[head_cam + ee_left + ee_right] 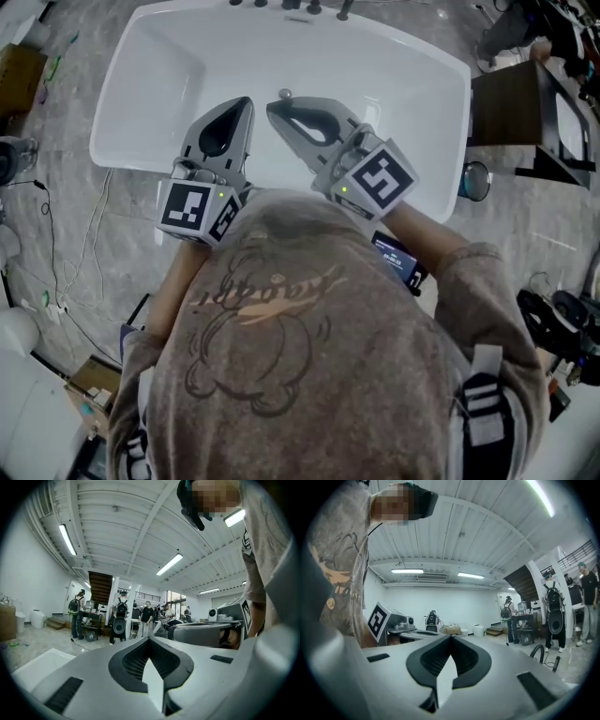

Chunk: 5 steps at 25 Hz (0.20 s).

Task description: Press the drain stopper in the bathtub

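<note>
On the floor at the far left, loose cables trail beside the white bathtub. Its wide basin lies open, with bare white walls on every side and fittings crowded only along the far rim. The left hand-held gripper hangs over the near part of the basin. In the left gripper view its jaws are pressed together at the tips, with nothing between them. The small round drain stopper sits on the tub floor, a little farther away than both tips and between them. It is just right of the left hand-held gripper's tip and just beyond the tip of the right hand-held gripper. From above I cannot tell how high either tip stands over it, or whether one touches it. The right hand-held gripper's jaws are likewise closed on each other and empty. Both gripper views look out across the room, at ceiling lights and distant people, so the stopper shows only in the head view. The person's shirt fills the near half of that view, hiding the tub's near rim and the forearms. To the right of the tub a dark cabinet stands close beside the rim, cut off by the frame edge.
</note>
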{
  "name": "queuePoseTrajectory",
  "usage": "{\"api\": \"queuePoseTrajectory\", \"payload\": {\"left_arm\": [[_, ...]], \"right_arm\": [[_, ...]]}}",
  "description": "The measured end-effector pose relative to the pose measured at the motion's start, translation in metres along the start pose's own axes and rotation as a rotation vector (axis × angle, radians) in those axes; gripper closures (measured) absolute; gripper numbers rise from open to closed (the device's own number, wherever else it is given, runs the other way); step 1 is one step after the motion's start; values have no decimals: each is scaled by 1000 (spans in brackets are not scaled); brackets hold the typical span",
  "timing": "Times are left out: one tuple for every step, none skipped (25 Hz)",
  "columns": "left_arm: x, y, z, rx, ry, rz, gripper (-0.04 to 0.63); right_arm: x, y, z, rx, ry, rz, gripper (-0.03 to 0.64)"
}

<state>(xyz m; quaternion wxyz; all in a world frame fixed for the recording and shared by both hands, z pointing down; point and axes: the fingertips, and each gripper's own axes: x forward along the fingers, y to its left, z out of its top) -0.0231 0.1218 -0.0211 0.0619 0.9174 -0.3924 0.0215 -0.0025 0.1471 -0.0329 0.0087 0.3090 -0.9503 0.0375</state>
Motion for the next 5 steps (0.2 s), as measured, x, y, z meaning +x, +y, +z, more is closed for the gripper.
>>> {"api": "queuePoseTrajectory", "payload": {"left_arm": [[-1,0,-1,2,0,3,594],[-1,1,-2,3,-1,6,595],[0,1,-3,4,0,8,594],[1,2,-3,5,0,10,595],[2,3,-4,5,0,12,594]], "right_arm": [[0,1,-1,-1,-1,2,618],[1,1,-1,-2,-2,4,618],[1,0,-2,-1,-3,6,618],[2,-1,-3,1,-4,7,618],[2,-2,-4,3,-4,9,618]]}}
